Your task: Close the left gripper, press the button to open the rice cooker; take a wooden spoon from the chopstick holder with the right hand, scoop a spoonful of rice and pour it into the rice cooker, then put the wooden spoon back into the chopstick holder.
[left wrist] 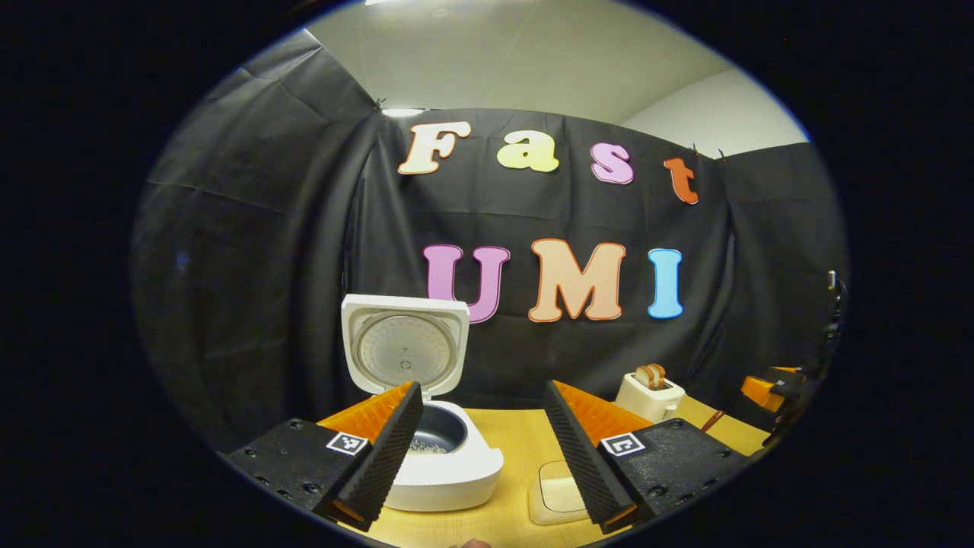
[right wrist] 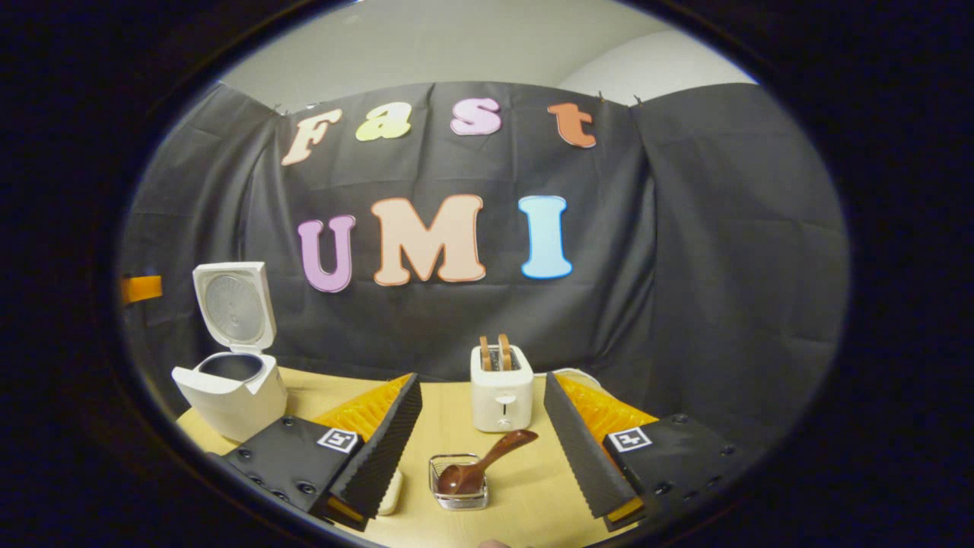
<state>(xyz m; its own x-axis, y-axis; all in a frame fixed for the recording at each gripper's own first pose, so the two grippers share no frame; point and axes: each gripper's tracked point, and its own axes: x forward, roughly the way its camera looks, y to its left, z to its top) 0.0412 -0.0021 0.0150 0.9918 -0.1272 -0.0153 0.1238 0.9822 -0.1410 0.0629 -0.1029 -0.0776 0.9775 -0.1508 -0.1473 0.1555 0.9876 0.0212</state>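
Observation:
The white rice cooker (left wrist: pixel 449 464) stands with its lid (left wrist: pixel 403 354) up, and white rice grains lie in the dark inner pot (left wrist: pixel 437 434). My left gripper (left wrist: pixel 483 387) is open and empty, and its left finger covers part of the pot. In the right gripper view the cooker (right wrist: pixel 232 388) stands at the far left. The brown wooden spoon (right wrist: pixel 479 463) rests bowl-down in a small clear holder (right wrist: pixel 458 483), handle leaning up to the right. My right gripper (right wrist: pixel 482 384) is open above and around it, touching nothing.
A white toaster (right wrist: pixel 501 388) with two slices stands behind the holder on the wooden table (right wrist: pixel 525 487). A white square dish (left wrist: pixel 555 491) lies right of the cooker (left wrist: pixel 449 464). The other gripper (left wrist: pixel 768 390) shows at the far right edge.

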